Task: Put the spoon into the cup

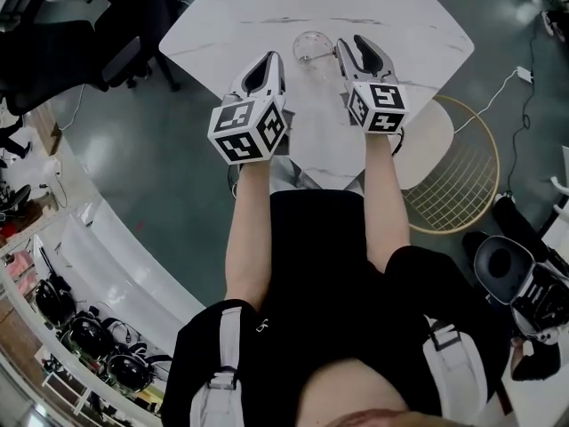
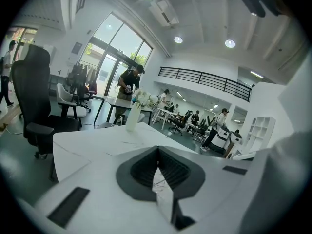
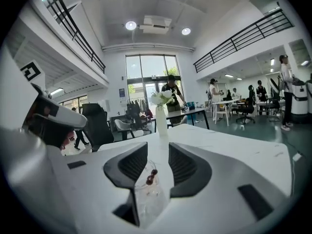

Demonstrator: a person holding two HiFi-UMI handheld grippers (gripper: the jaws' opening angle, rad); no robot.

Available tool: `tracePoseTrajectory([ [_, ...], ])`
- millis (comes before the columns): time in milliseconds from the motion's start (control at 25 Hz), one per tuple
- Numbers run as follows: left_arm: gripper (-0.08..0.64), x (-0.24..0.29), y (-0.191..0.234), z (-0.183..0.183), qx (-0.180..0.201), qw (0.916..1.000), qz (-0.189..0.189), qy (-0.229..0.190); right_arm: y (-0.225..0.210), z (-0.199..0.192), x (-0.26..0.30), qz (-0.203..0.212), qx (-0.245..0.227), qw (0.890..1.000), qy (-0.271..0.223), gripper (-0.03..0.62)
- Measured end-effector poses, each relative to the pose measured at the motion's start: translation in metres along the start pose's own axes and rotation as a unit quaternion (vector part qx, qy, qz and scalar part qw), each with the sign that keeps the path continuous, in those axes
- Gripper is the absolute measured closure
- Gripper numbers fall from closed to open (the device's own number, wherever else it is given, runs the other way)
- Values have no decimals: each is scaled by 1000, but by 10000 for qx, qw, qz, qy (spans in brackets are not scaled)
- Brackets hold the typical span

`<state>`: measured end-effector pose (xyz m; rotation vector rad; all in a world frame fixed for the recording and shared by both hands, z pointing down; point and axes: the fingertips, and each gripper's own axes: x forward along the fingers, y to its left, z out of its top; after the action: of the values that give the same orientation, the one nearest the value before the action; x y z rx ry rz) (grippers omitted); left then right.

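A clear glass cup (image 1: pixel 313 48) stands on the white marble table (image 1: pixel 400 16), just beyond my two grippers. In the right gripper view the cup (image 3: pixel 148 194) sits low between the jaws, and a thin spoon with a dark red beaded end (image 3: pixel 151 176) leans inside it. My right gripper (image 1: pixel 352 43) (image 3: pixel 157 167) is open, with its pads apart and off the glass. My left gripper (image 1: pixel 269 58) (image 2: pixel 158 149) hovers at the table's near edge to the left of the cup, with its jaw tips meeting and nothing between them.
A white vase with flowers (image 3: pixel 161 116) (image 2: pixel 132 113) stands at the far side of the table. A round wire-frame chair (image 1: pixel 458 172) is to the right of the table, and a black office chair (image 1: pixel 80 52) to the left. People move about in the background office.
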<state>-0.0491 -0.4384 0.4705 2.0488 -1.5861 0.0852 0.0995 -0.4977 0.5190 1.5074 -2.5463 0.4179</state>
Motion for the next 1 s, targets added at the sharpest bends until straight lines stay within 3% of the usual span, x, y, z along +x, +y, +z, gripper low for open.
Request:
tracePoseTrajectory([
  [200,546,0,2,-8,0,10000,12,92,2,-26,5,13,194,9996,203,451],
  [640,546,-6,8,-3,15,10000,30,70,9,-60,23,17,1074,9935,386,473],
  [800,546,-7,8,2,-13,10000,5,23,13,-63,27,-76,1055,9930,521,537],
  [1000,546,-5,-4,5,28,9999,-118,-42,18,-53,22,-18,835,9951,526,545],
])
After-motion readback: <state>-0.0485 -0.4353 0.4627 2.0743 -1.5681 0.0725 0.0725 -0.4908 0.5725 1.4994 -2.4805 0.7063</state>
